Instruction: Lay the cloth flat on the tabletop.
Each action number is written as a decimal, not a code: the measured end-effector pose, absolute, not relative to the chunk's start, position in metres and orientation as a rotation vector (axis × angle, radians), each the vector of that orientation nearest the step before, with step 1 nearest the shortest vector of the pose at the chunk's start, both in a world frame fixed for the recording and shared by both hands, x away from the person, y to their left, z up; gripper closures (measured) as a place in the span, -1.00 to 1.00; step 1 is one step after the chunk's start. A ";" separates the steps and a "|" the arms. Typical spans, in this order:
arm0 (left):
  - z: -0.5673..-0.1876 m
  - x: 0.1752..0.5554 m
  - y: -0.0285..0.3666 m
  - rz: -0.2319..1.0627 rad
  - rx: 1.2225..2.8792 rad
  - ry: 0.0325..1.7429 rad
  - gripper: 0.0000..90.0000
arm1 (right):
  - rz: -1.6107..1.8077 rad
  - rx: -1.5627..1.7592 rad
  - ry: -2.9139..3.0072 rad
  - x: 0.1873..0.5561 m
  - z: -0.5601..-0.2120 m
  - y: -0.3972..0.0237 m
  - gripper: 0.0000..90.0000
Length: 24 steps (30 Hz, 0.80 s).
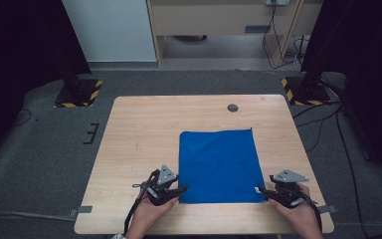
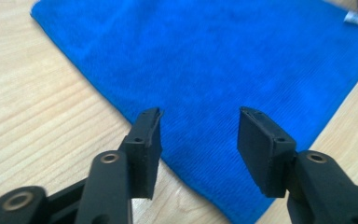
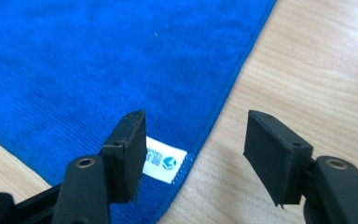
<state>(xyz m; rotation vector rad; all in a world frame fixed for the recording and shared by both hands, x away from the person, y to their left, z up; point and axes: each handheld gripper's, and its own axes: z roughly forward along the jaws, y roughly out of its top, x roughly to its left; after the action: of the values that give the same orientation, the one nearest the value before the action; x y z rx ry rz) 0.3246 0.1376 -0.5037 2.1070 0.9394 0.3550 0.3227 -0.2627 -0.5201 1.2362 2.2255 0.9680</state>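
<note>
I have one flat blue microfibre cloth (image 1: 219, 166) lying on the light wooden table (image 1: 139, 129), right of centre toward 5 o'clock. The left gripper (image 1: 180, 190) stands at the cloth's 7 o'clock corner, jaws partly apart, holding nothing. The right gripper (image 1: 259, 189) stands at its 5 o'clock corner beside one white label (image 3: 164, 160), jaws likewise apart and empty. Risk: closing from here may pinch only the hem, so a corner slips free, or catch the label alone. Count: one cloth, two grippers.
</note>
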 end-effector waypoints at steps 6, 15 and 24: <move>-0.517 0.335 0.132 0.336 2.197 0.938 0.10 | 0.875 1.192 2.276 0.318 -0.525 -0.256 -0.13; -0.522 0.339 0.134 0.364 2.244 0.965 0.10 | 0.863 1.200 2.285 0.309 -0.525 -0.255 -0.12; -0.512 0.348 0.141 0.360 2.124 0.979 -0.38 | 0.961 1.208 2.227 0.317 -0.522 -0.257 -0.53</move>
<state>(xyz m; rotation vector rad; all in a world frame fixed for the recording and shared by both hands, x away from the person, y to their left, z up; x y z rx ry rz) 0.3477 0.1412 -0.5116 2.1241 0.9790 0.3603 0.3168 -0.2569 -0.5221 1.2078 2.2265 0.9613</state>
